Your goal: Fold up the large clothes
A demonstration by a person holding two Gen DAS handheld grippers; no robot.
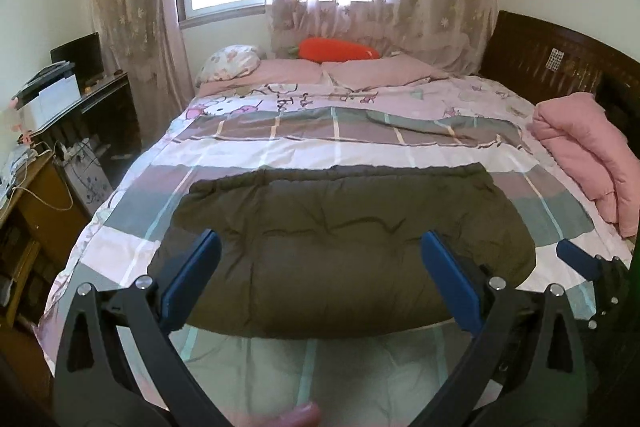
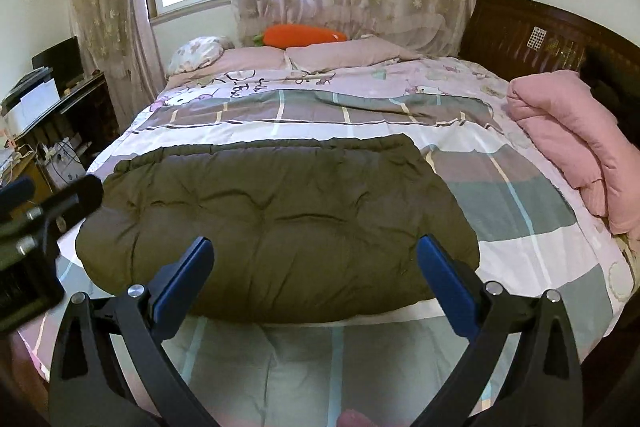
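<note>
A dark olive padded garment [image 1: 344,243] lies folded into a wide flat block on the bed's near half; it also shows in the right wrist view [image 2: 276,231]. My left gripper [image 1: 320,251] is open and empty, held just above the garment's near edge. My right gripper [image 2: 314,255] is open and empty too, beside it to the right. The right gripper's blue finger [image 1: 576,259] shows at the right of the left wrist view. The left gripper's body [image 2: 32,227] shows at the left of the right wrist view.
The bed has a pink and grey plaid cover [image 1: 280,151]. A folded pink quilt [image 1: 588,155] lies at the right by the dark headboard [image 1: 560,67]. Pillows and an orange carrot cushion [image 1: 340,51] lie under the window. A desk and shelves [image 1: 48,131] stand at the left.
</note>
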